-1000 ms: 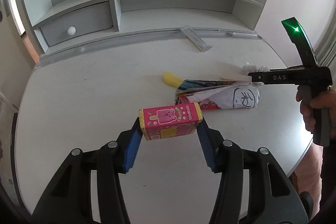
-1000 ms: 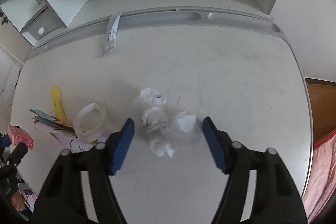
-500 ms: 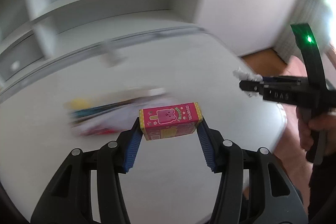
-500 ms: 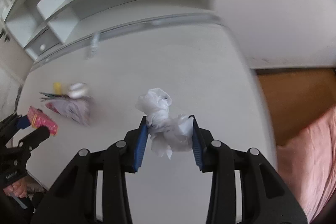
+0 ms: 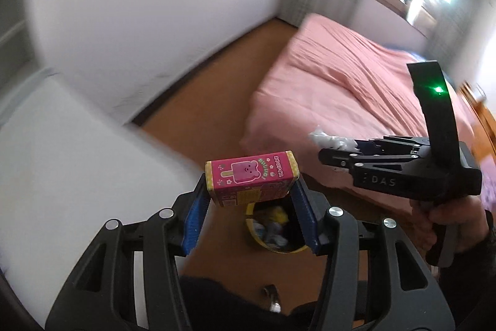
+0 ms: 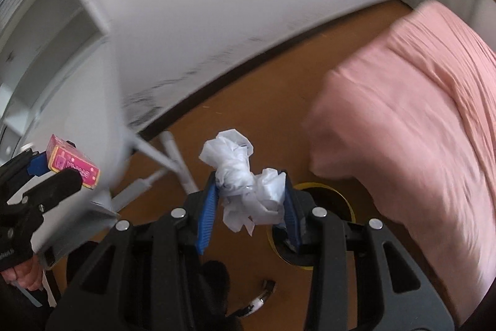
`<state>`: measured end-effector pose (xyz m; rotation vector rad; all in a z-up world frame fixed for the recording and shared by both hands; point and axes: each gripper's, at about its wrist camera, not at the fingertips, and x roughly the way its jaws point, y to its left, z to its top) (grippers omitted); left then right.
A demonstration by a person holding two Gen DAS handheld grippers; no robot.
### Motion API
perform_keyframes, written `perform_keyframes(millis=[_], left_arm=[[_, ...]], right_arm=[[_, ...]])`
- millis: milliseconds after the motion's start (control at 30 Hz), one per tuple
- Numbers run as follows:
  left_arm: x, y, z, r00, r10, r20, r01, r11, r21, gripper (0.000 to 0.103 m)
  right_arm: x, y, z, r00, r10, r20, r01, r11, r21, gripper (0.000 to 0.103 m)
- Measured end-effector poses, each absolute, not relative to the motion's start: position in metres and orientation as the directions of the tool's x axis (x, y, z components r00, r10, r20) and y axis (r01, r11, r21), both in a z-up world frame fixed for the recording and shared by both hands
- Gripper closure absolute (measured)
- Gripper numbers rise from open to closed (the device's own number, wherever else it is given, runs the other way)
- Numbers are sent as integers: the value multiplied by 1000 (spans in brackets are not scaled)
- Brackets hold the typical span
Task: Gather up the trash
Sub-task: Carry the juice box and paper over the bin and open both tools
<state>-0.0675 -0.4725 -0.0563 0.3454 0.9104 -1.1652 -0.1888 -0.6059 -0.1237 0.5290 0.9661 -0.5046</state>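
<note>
1. Beside the pink bed (image 5: 350, 89), on the wooden floor (image 6: 248, 101), stands the yellow-rimmed bin (image 5: 272, 233), already holding scraps.
2. Our left gripper (image 5: 252, 200) clamps the pink box (image 5: 251, 177) by its short ends, long axis crosswise, right above the bin's mouth; we judge it nearer the drop.
3. Our right gripper (image 6: 249, 199) pinches the crumpled paper (image 6: 245, 180); the bin lies just to its right.
</note>
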Motion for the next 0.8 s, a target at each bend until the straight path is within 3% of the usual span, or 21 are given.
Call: perform_keyframes(millis=[233, 533, 800], left_arm=[[-122, -557, -126, -42, -581, -813, 949, 231, -214, 52], [-132, -603, -231, -121, -426, -897, 938, 247, -244, 52], [-136, -623, -271, -138, -356, -924, 934, 263, -241, 52]], right_arm=[[-269, -649, -198, 404, -157, -901, 733, 645, 216, 64], [-296, -663, -296, 336, -5, -942, 780, 562, 275, 64], [-302, -671, -334, 322, 71, -944, 793, 524, 310, 64]])
